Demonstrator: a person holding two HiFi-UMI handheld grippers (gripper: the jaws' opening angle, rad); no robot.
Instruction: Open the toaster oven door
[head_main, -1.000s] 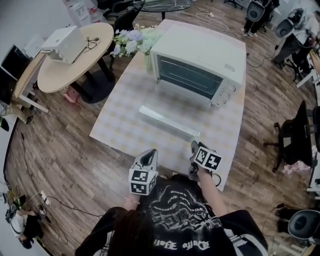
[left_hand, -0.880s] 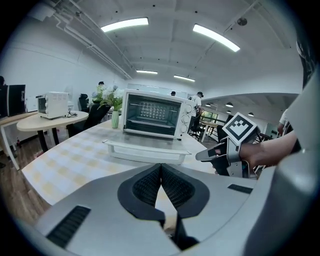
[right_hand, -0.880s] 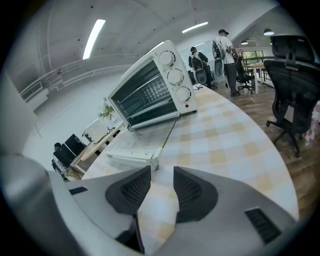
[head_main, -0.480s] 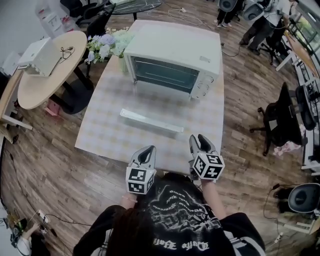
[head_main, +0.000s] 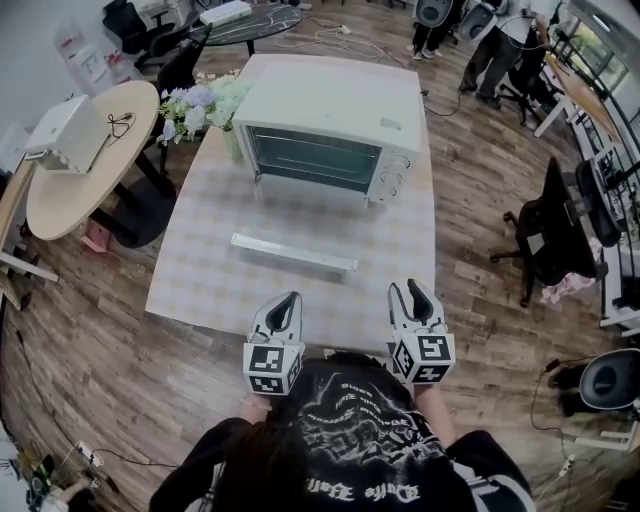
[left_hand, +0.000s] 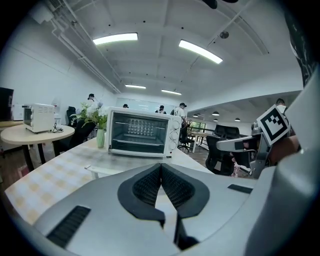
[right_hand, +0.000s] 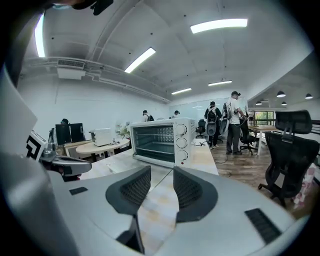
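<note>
Checked table (head_main: 200, 270): right tongs (head_main: 405, 290) have backed off the open door (head_main: 295, 252).

We see a white boxy metal toaster oven (head_main: 330, 105) with a dark glass door, a desk (head_main: 200, 270) in pale yellow-and-white checks, and a brown wood-plank floor (head_main: 90, 340).

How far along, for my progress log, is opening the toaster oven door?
Done: nothing; the toaster oven door is closed. In hand: the left gripper, jaws together, and right gripper, jaws apart, hover near the table edge. Left: reach the door, pull it open.
</note>
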